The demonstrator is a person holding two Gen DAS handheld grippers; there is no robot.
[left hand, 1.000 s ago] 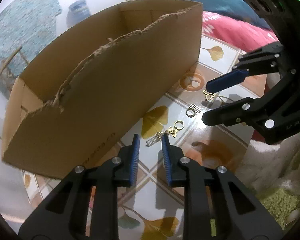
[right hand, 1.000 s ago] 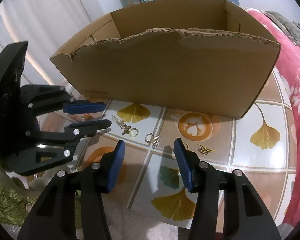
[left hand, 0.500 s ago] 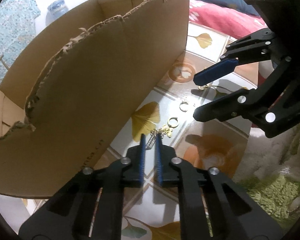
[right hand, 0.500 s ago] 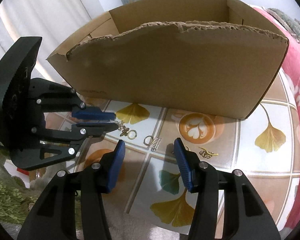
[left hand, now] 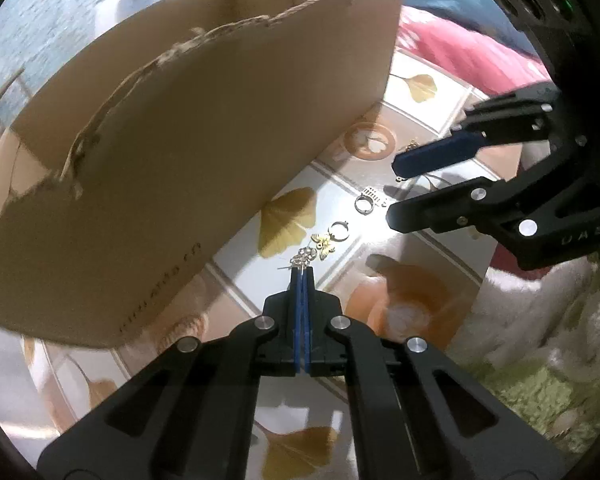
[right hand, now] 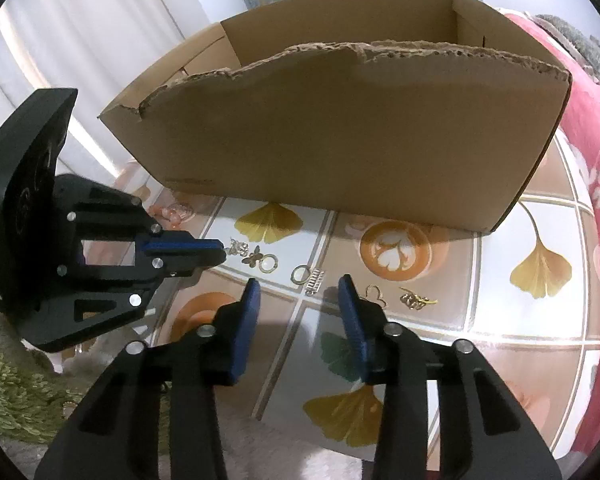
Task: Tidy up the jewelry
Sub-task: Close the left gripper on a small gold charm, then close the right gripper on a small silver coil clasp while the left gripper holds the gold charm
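Several small earrings lie on the glossy ginkgo-leaf tabletop in front of an open cardboard box. My left gripper is shut, its tips pinching the near end of a silver earring. Just past it lies a gold butterfly earring with a hoop. My right gripper hangs low over the table and its jaws are closing. A silver ring with a comb charm lies just ahead of its tips, untouched. A gold heart hoop sits by the right finger.
Another gold charm lies further right on the table. The box's torn front wall stands close behind the jewelry. A red floral blanket borders the table's right side, and a green shaggy rug lies at lower left.
My left gripper's jaws came together on the end of the silver earring. The right gripper's jaws have narrowed while it stayed over the same spot.
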